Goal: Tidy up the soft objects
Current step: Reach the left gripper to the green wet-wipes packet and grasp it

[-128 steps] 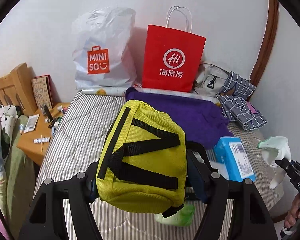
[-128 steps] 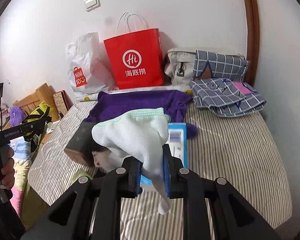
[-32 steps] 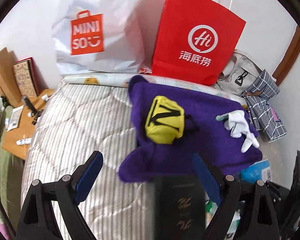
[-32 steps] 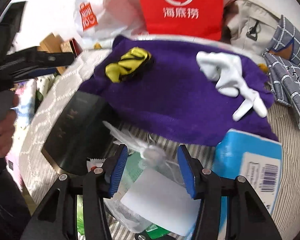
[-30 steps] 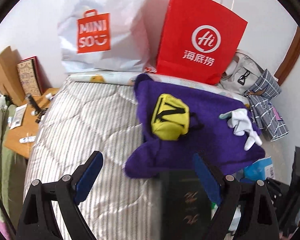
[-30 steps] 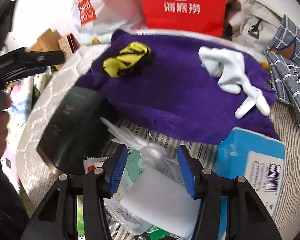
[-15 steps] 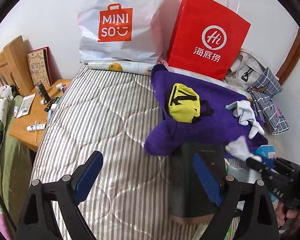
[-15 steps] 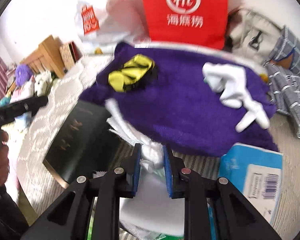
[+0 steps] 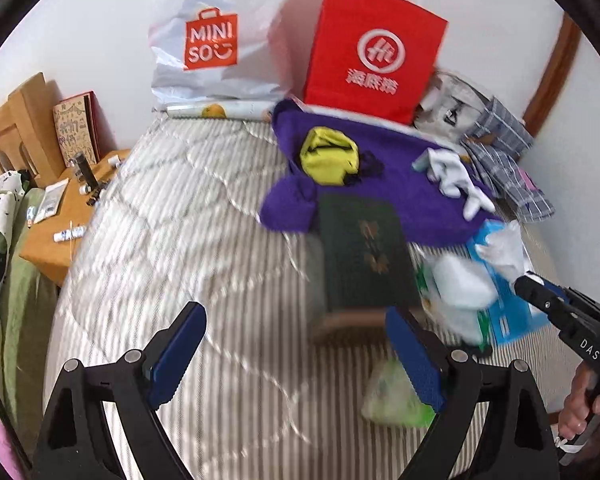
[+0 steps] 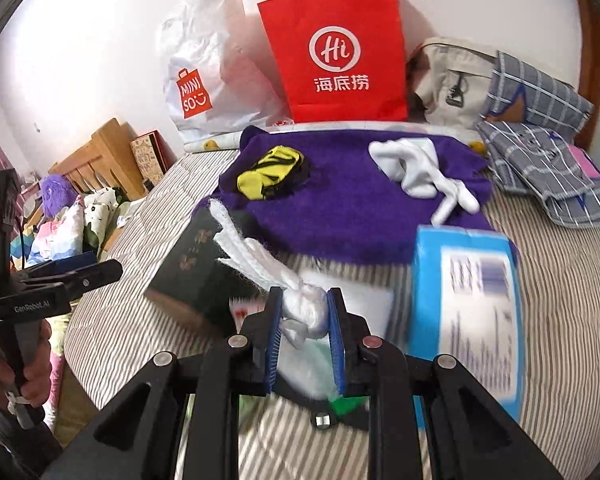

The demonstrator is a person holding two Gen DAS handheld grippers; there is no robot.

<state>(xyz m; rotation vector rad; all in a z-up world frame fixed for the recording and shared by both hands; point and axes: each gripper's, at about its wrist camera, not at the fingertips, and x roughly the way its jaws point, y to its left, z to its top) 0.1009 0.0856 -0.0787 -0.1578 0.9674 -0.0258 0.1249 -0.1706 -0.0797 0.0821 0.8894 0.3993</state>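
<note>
A purple towel (image 10: 360,208) lies on the striped bed, with a yellow pouch (image 10: 270,178) and a white glove (image 10: 416,170) resting on it. They show in the left wrist view too: the towel (image 9: 400,184), the pouch (image 9: 330,156), the glove (image 9: 448,172). My right gripper (image 10: 305,316) is shut on the knotted top of a clear plastic bag (image 10: 304,310) and holds it above the bed; in the left wrist view it is at the right (image 9: 520,276). My left gripper (image 9: 296,352) is open and empty over the bare bed.
A dark green book (image 9: 364,252) lies beside the towel. A blue tissue pack (image 10: 466,296) and green packets (image 9: 396,400) lie near the front. A red paper bag (image 10: 336,52), a Miniso bag (image 10: 204,68), a backpack and plaid cloth (image 10: 540,152) stand behind. A wooden nightstand (image 9: 56,232) is left.
My right gripper closed on the plastic bag's knot and lifted it. My left gripper drew back from the towel, having left the yellow pouch there; the white glove was also put down.
</note>
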